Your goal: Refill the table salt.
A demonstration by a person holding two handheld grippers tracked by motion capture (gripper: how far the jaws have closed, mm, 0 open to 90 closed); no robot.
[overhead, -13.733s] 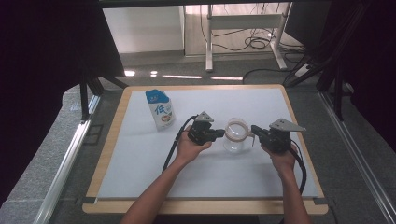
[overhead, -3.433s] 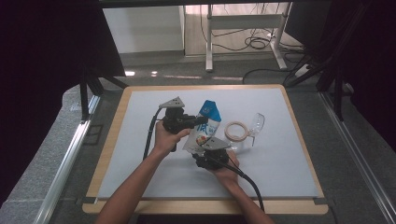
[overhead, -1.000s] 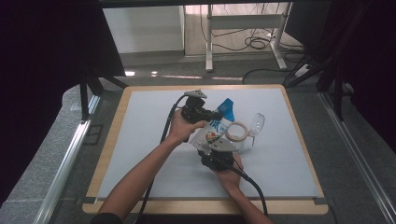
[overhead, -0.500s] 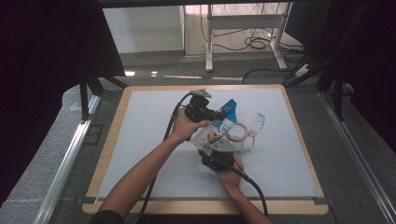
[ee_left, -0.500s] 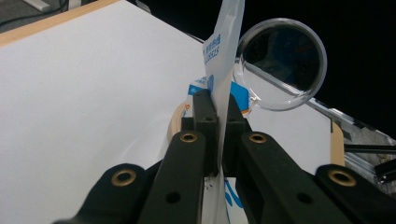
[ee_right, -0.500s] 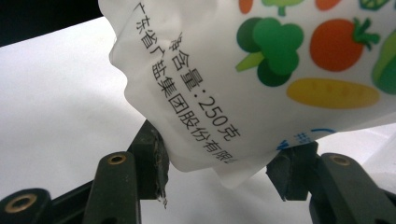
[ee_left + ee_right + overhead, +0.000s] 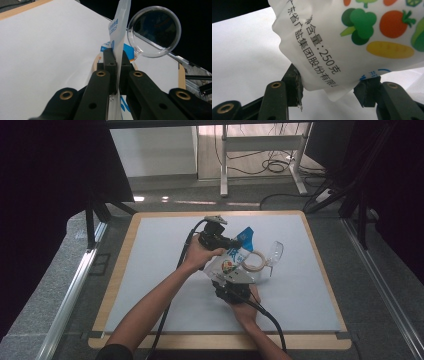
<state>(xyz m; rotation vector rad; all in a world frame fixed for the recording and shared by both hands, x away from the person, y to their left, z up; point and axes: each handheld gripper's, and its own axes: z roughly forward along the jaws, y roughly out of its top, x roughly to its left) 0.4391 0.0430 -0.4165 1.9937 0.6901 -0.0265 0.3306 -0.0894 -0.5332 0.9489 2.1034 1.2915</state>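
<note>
A white pouch (image 7: 234, 259) with a blue top and printed vegetables (image 7: 352, 37) hangs tilted above the white mat (image 7: 150, 270). My left gripper (image 7: 239, 241) is shut on the pouch's thin upper edge (image 7: 120, 27), as the left gripper view (image 7: 117, 62) shows. Below it, my right gripper (image 7: 231, 276) holds the pouch's bulging lower end. In the right gripper view (image 7: 328, 85) its jaws stand wide, pressed against both sides. A tan ring (image 7: 254, 261) and a clear stemmed glass (image 7: 274, 254) lie just right of the pouch. The glass's round rim (image 7: 155, 31) faces my left gripper.
The mat sits on a wood-edged board (image 7: 120, 270) with grey floor around it. Cables trail from both grippers toward the front edge. A metal rail (image 7: 75, 285) runs along the left side. Desk legs and cables stand beyond the far edge.
Long before, the pouch stood upright at the back left and both grippers were at the ring. Over the last second the left gripper shifted slightly right with the pouch's top.
</note>
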